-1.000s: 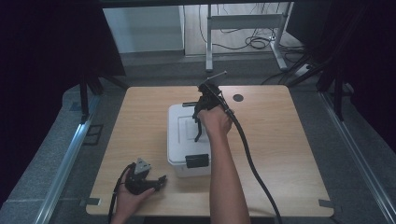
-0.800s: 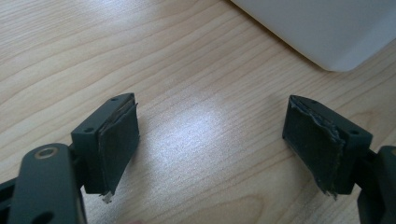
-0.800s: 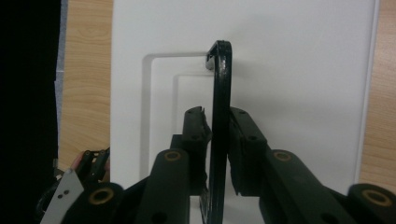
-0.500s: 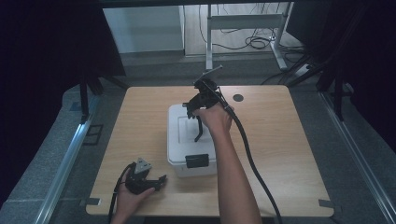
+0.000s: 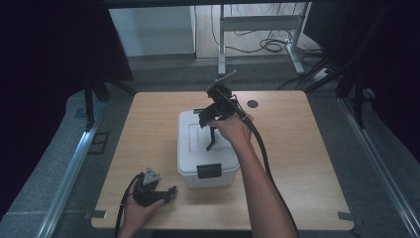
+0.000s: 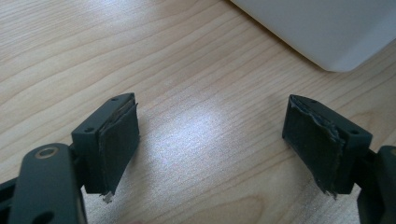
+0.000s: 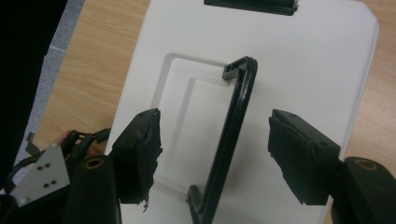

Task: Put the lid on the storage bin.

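Box (image 5: 205, 148) sits mid-table (image 5: 307, 148), long axis running near to far, latch (image 5: 208, 170) toward the person. Right gripper (image 7: 215, 154) hovers above its raised handle (image 7: 231, 135), fingers apart. Left gripper (image 6: 212, 144) rests near the front-left corner, fingers apart.

Inventory, counted by kind:

- Light wooden rectangular table (image 5: 307, 148): one.
- White plastic lidded storage box (image 5: 190, 144): one, lying partly between the right gripper's fingers and just beyond the left gripper's.
- Black plastic carry handle (image 7: 233, 126) on the box lid: one, raised, between the right gripper's fingers.
- Black plastic latch clip (image 5: 208, 170) on the box's end: two; a second (image 7: 251, 4) shows at the far end in the right gripper view.
- Black two-jaw hand-held gripper: two, the left (image 5: 171, 191) and the right (image 7: 212, 149), each with jaws parted.
- Small dark round disc (image 5: 253, 104) on the tabletop: one.
- Person's hands: two.
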